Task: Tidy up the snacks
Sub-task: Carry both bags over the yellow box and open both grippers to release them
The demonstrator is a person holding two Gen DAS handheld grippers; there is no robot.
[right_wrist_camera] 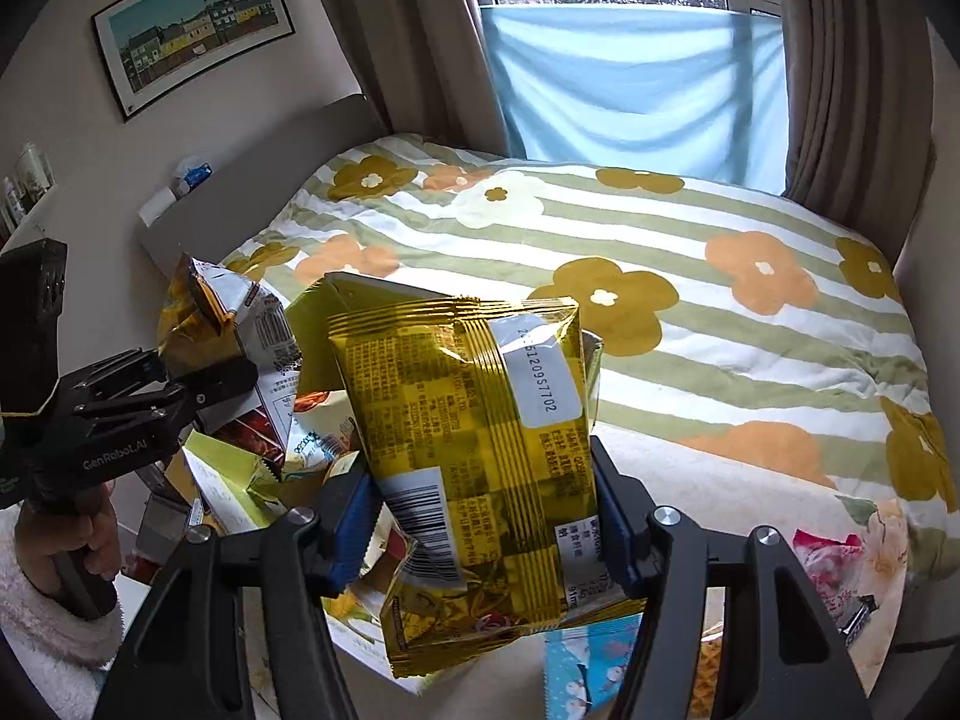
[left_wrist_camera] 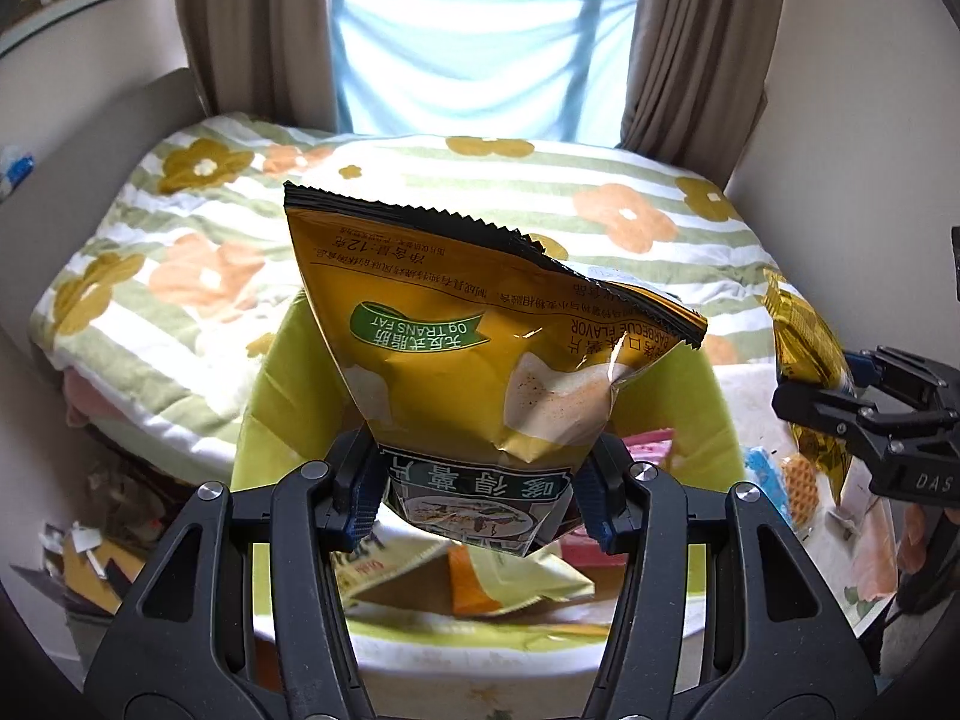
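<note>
Left gripper [left_wrist_camera: 480, 492] clamping an orange-yellow foil chip bag [left_wrist_camera: 480, 336] above a lime-green fabric bin [left_wrist_camera: 270, 396]; right gripper [right_wrist_camera: 486, 528] squeezing a gold foil snack packet [right_wrist_camera: 474, 420].

Chip bag [left_wrist_camera: 480, 372]: mustard yellow, black serrated edge, green banner. Snack pack [right_wrist_camera: 480, 420]: gold foil, striped band, white barcode patch. Bed cover [right_wrist_camera: 720, 276]: white with green stripes, orange and ochre flowers. Bin [left_wrist_camera: 270, 396]: lime green.

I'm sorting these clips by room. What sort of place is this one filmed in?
Most likely a bedroom in a home. A bed with a flowered, striped quilt fills the view, brown curtains hang at a window behind it, and a framed picture hangs on the wall beside the headboard.
</note>
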